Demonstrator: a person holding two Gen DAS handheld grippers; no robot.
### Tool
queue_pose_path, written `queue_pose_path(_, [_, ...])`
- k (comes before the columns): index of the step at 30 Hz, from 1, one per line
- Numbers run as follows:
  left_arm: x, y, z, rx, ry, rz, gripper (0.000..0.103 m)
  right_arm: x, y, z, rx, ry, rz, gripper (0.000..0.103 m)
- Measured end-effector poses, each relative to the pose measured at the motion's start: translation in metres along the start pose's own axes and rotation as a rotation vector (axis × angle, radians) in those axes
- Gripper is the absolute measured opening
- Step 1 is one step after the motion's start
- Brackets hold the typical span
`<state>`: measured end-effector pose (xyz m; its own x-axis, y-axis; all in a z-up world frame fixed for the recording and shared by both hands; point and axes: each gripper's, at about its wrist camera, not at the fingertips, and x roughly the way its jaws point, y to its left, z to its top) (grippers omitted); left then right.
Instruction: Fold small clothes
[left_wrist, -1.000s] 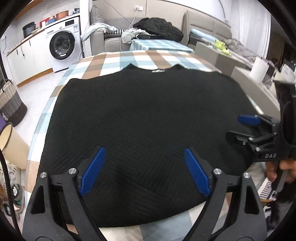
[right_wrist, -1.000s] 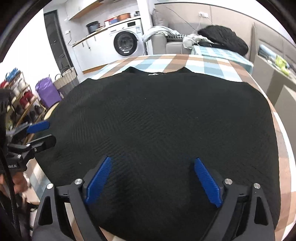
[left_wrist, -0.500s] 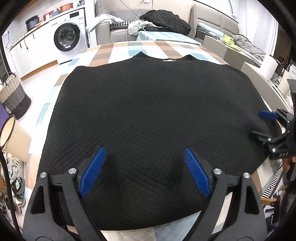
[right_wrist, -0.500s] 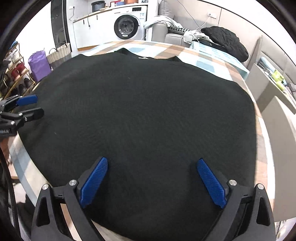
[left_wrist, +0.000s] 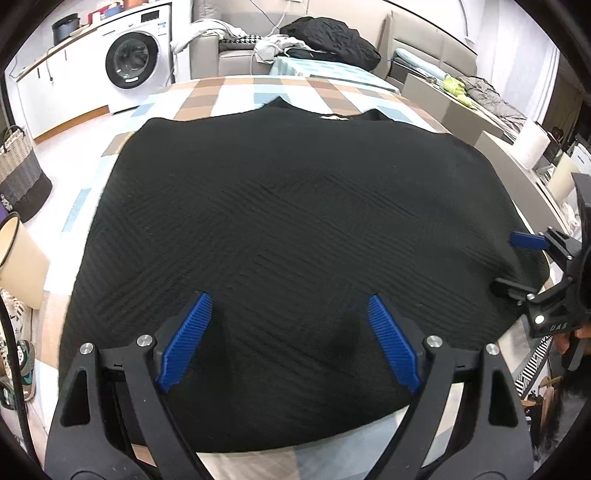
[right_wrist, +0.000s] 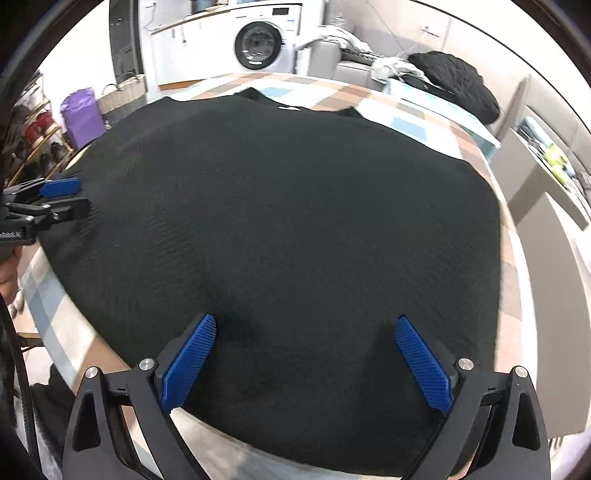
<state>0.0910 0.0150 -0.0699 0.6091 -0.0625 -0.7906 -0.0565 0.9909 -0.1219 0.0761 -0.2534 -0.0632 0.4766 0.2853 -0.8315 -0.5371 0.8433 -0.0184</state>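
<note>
While the black sweater (left_wrist: 295, 236) lies flat across the checked bench (left_wrist: 236, 92), collar at the far edge, with the left gripper (left_wrist: 291, 343) and right gripper (right_wrist: 306, 365) both spread wide over its near hem, seemingly not touching it, a 1-layer pinch would likely skew the fold.

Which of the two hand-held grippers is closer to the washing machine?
Left. The left hand-held gripper works the sweater's washing machine side; the right hand-held gripper is at the opposite side.
</note>
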Motion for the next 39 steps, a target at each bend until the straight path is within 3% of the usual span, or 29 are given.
queue_pose_path(7, [0.006, -0.024, -0.005, 0.084, 0.013, -0.005, 0.086, 0.000, 0.008, -0.004, -0.004, -0.002, 0.022, 0.099])
queue_pose_path(11, [0.008, -0.027, -0.006, 0.110, 0.018, 0.003, 0.086, -0.011, -0.008, -0.019, 0.048, 0.005, -0.008, 0.099])
queue_pose_path(16, [0.009, -0.027, -0.010, 0.111, 0.018, -0.010, 0.086, -0.047, -0.052, -0.042, 0.223, -0.080, -0.067, 0.099])
queue_pose_path(21, [0.008, -0.027, -0.009, 0.115, 0.019, -0.004, 0.086, -0.041, -0.074, -0.050, 0.276, -0.030, -0.080, 0.097])
queue_pose_path(23, [0.008, -0.027, -0.009, 0.109, 0.021, -0.006, 0.086, -0.039, -0.082, -0.051, 0.301, -0.042, -0.029, 0.070])
queue_pose_path(25, [0.008, -0.026, -0.009, 0.112, 0.022, -0.007, 0.086, -0.035, -0.090, -0.048, 0.332, -0.042, -0.007, 0.056])
queue_pose_path(26, [0.008, -0.026, -0.009, 0.113, 0.023, -0.005, 0.086, -0.037, -0.094, -0.049, 0.344, -0.054, 0.003, 0.040])
queue_pose_path(29, [0.008, -0.023, -0.008, 0.106, 0.023, -0.003, 0.086, -0.048, -0.110, -0.053, 0.416, -0.117, 0.063, 0.012])
queue_pose_path(33, [0.007, -0.021, -0.009, 0.100, 0.025, 0.005, 0.086, -0.055, -0.115, -0.058, 0.421, -0.133, 0.100, 0.007])
queue_pose_path(39, [0.004, -0.017, -0.009, 0.094, 0.022, 0.015, 0.086, -0.050, -0.115, -0.064, 0.384, -0.084, 0.064, 0.006])
